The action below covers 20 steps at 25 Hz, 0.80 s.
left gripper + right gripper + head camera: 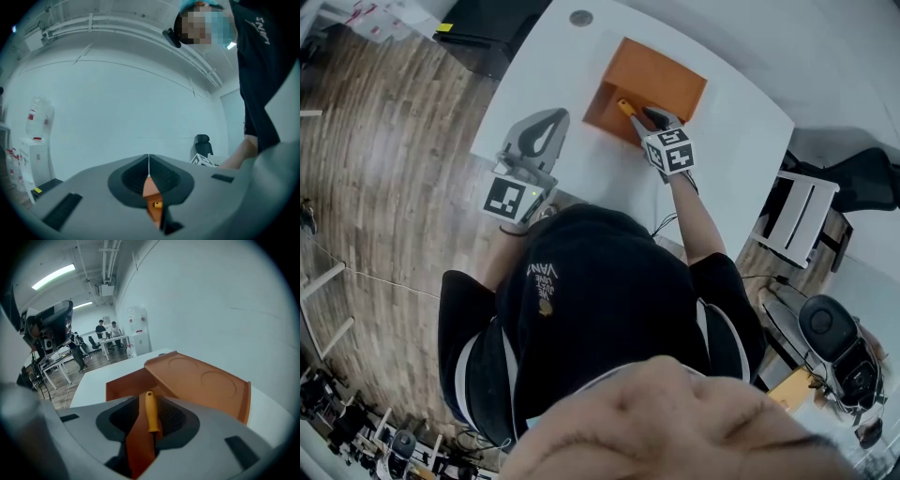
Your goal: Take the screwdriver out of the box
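Note:
An orange box (pixel 656 80) stands open on the white table (pixel 581 178); its lid (pixel 206 380) leans back. The screwdriver's yellow handle (pixel 627 108) pokes out at the box's near side. My right gripper (pixel 649 117) points down into the box. In the right gripper view the handle (pixel 150 411) lies between the jaws with a gap on its left, so the gripper (pixel 146 404) is open around it. My left gripper (pixel 546 127) hovers level left of the box, shut and empty. Through the slit below its tips (pixel 148 174) a sliver of the box (pixel 150 190) shows.
A small grey disc (pixel 581 17) sits near the table's far edge. A white rack (pixel 802 220) and a dark office chair (pixel 825 323) stand on the floor to the right. People stand at desks far off (pixel 105 329).

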Motion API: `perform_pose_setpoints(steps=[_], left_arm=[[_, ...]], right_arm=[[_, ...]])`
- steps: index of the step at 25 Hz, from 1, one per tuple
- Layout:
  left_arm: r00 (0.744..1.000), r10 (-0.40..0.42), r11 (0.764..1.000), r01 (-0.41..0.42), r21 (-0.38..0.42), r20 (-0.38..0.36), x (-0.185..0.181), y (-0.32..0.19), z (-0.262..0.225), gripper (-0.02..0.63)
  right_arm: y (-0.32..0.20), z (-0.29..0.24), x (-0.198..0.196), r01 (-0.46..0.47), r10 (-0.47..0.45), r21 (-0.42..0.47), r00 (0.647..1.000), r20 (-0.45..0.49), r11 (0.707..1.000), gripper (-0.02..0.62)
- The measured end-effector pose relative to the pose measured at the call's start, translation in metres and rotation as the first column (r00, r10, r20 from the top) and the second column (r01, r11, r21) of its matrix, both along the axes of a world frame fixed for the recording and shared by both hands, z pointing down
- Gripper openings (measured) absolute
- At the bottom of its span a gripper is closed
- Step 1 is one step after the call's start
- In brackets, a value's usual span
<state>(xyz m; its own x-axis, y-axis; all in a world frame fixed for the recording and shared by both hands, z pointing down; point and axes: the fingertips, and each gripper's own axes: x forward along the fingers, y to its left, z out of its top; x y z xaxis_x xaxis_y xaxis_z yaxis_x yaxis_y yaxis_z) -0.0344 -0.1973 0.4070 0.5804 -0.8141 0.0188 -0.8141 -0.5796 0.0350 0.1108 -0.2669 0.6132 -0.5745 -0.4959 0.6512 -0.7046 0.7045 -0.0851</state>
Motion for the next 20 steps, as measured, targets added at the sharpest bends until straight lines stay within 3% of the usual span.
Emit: perform_pose_setpoints(steps=[20], left_arm=[[1.000,-0.016,1.000,0.016,-0.006,0.001,-0.002,0.002,0.003,0.015]], right_arm=[[0.000,0.035,-0.008,0.083,-0.098,-0.115,0.987,-0.129,0.990,0.181]])
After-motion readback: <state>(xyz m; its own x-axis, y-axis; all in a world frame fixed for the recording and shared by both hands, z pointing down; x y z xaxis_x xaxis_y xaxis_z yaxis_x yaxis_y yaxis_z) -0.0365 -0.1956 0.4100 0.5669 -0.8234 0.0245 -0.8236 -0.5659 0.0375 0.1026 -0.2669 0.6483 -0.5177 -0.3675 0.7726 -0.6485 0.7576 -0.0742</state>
